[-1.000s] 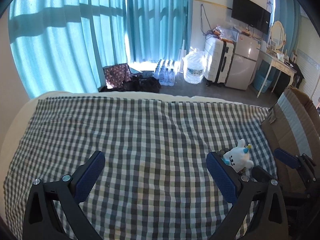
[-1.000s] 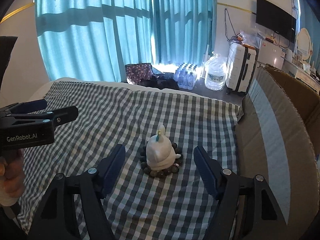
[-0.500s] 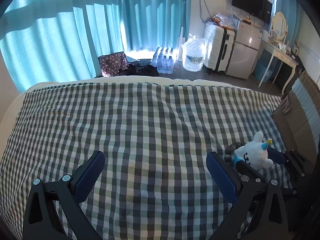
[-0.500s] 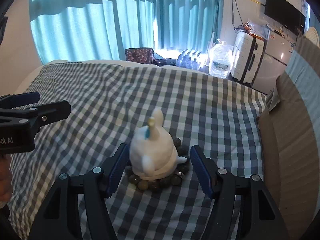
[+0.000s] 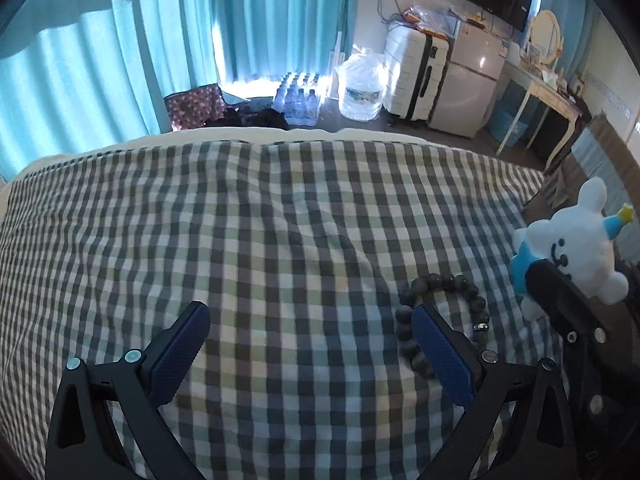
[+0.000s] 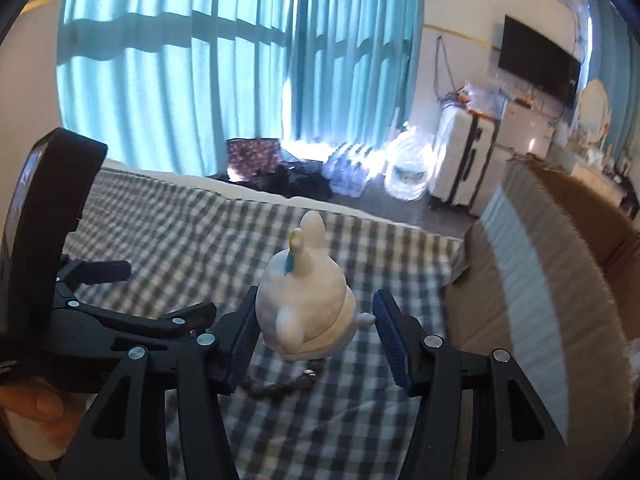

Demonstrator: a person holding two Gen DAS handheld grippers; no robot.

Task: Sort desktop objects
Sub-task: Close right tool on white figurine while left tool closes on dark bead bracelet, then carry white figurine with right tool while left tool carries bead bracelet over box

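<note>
A white plush toy (image 6: 304, 300) with a blue horn hangs above the checked bed cover (image 5: 280, 220), clear of it. My right gripper (image 6: 316, 312) has the toy between its blue pads; its jaws are closing and press on the toy's sides. Beneath it a dark bead bracelet (image 6: 280, 388) lies flat on the cover. In the left wrist view the bracelet (image 5: 440, 280) sits just past the right fingertip of my left gripper (image 5: 306, 316), which is open and holds nothing. The toy (image 5: 572, 248) shows at the right edge of that view.
An open cardboard box (image 6: 540, 300) stands at the right side of the bed, close to the toy. My left gripper (image 6: 171, 290) and a hand are at the left of the right wrist view. Curtains, a suitcase and water bottles stand beyond the bed.
The right gripper's jaws closed around the toy and raised it off the bracelet. The left gripper moved down and to the right, bringing the bracelet beside its right finger.
</note>
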